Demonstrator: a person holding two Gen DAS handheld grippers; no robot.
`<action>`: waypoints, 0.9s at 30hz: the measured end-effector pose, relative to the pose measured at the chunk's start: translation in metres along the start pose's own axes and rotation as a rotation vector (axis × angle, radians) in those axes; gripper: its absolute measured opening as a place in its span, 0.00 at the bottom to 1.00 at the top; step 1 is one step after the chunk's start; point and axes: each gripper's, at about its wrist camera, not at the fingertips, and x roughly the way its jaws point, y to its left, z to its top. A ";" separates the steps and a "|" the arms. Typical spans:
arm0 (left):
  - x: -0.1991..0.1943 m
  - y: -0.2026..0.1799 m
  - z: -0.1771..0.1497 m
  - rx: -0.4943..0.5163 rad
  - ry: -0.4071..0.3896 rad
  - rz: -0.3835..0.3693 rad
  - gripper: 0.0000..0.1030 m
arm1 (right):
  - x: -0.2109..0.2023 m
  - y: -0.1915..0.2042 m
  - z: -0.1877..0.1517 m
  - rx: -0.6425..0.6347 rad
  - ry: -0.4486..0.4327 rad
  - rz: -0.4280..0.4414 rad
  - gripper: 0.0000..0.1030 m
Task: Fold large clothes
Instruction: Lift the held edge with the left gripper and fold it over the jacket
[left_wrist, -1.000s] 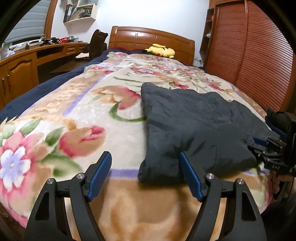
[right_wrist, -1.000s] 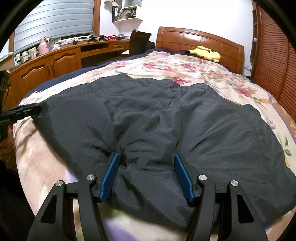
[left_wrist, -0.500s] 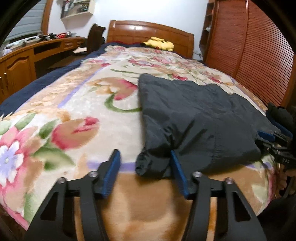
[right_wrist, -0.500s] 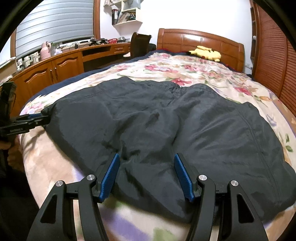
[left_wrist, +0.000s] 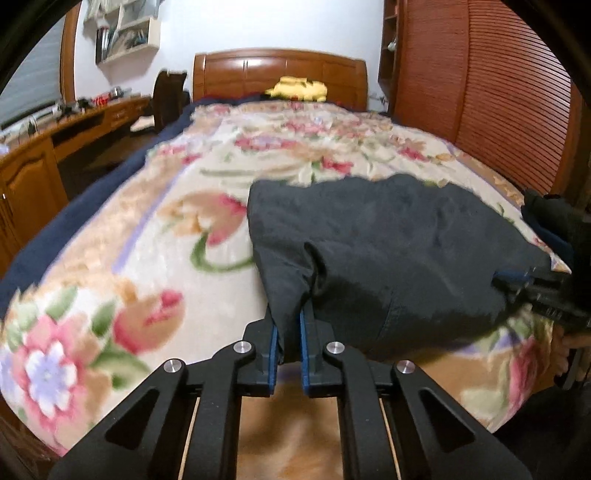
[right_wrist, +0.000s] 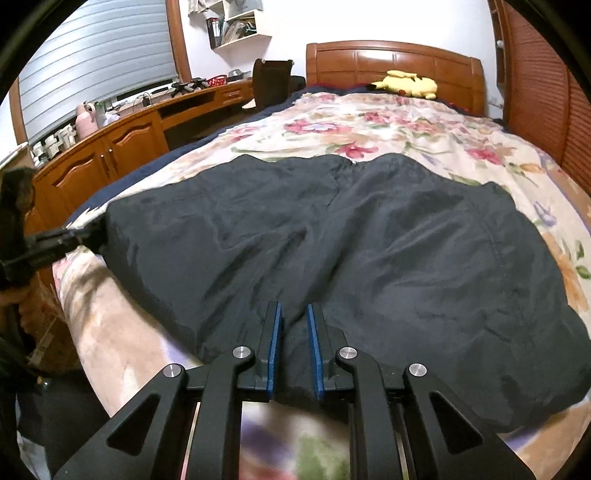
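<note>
Your left gripper (left_wrist: 287, 332) angles down at the bed's near edge; its jaws have just been closing and now pinch the near left corner of the dark garment (left_wrist: 388, 251), fabric bunched between the blue pads. Your right gripper (right_wrist: 294, 339) tilts down likewise, jaws just closed on the near hem. The garment lies spread on the floral blanket (left_wrist: 129, 229), hem toward you.

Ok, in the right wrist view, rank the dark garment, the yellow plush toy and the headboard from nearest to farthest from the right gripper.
1. Dark garment: clamped in the right gripper, which has just closed.
2. Yellow plush toy: far end of the bed.
3. Headboard: just behind the toy.
</note>
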 end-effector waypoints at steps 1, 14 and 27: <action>-0.004 -0.004 0.005 0.007 -0.014 0.004 0.09 | 0.000 -0.001 0.001 -0.003 0.002 0.002 0.14; -0.029 -0.103 0.072 0.159 -0.138 -0.009 0.09 | -0.044 -0.036 -0.017 0.008 -0.018 -0.070 0.14; -0.010 -0.245 0.091 0.371 -0.119 -0.090 0.09 | -0.102 -0.089 -0.036 0.136 -0.068 -0.187 0.14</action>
